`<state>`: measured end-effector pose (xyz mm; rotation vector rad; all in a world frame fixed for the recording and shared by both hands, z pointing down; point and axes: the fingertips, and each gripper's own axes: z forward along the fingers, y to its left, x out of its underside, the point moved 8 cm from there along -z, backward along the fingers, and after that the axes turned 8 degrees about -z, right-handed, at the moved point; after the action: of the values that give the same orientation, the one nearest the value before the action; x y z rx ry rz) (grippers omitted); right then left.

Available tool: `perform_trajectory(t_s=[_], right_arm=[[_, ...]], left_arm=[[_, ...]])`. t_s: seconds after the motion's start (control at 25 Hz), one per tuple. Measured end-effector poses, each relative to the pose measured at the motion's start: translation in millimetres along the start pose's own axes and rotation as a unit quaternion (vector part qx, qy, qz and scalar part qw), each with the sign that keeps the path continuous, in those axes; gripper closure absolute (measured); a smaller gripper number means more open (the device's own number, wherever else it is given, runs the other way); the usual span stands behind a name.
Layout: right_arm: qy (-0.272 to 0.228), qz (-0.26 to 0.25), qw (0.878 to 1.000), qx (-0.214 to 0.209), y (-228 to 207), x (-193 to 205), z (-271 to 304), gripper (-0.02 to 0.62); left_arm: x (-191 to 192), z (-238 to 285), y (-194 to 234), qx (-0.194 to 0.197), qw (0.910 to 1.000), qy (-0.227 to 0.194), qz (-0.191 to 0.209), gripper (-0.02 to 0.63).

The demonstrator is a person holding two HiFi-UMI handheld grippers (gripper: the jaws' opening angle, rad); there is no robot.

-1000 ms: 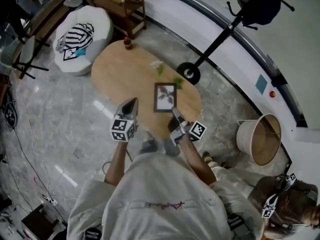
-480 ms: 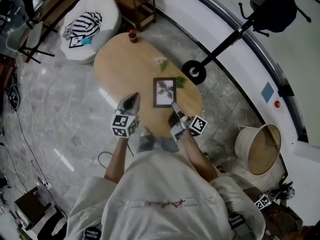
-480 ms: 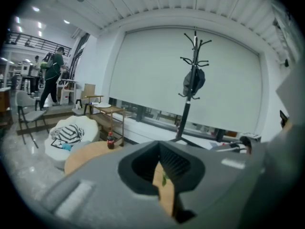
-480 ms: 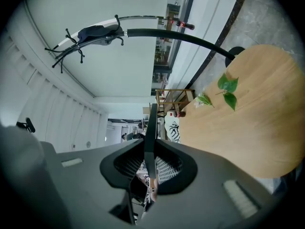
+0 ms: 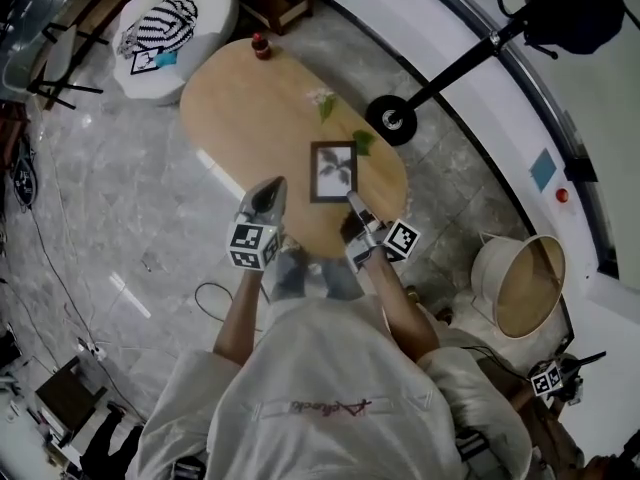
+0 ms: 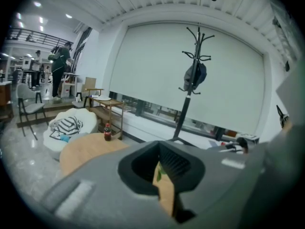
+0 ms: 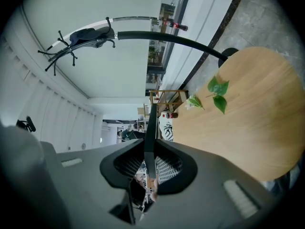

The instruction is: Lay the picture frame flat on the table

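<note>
The dark-rimmed picture frame (image 5: 333,171) with a plant print faces up over the near right part of the oval wooden table (image 5: 250,118). My right gripper (image 5: 352,200) is shut on its near right corner. In the right gripper view the frame (image 7: 150,128) shows edge-on as a thin dark strip pinched between the jaws of the right gripper (image 7: 149,163). I cannot tell whether the frame rests on the table. My left gripper (image 5: 273,186) hangs over the table's near left edge, a hand's width left of the frame, shut on nothing (image 6: 164,175).
Green leaves (image 5: 362,140) and a white flower (image 5: 322,98) lie just beyond the frame. A small red bottle (image 5: 261,45) stands at the table's far end. A coat stand's base (image 5: 391,120), a round basket (image 5: 520,283) and a white pouf (image 5: 175,23) ring the table.
The head view has drifted a little. The right gripper keeps the same hold on the frame's corner, and the left gripper stays beside it.
</note>
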<state>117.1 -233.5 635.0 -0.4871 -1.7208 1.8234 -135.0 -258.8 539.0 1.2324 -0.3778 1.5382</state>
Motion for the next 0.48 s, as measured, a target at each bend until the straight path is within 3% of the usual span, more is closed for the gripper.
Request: perform_trajectory(t_s=[0.48], right_arm=[[0.011, 0.014, 1.000, 0.022, -46.3, 10.7, 0.0, 0.520]], left_arm=[[53.0, 13.0, 14.8, -0.007, 0.9992, 0.034, -0.022, 0.606]])
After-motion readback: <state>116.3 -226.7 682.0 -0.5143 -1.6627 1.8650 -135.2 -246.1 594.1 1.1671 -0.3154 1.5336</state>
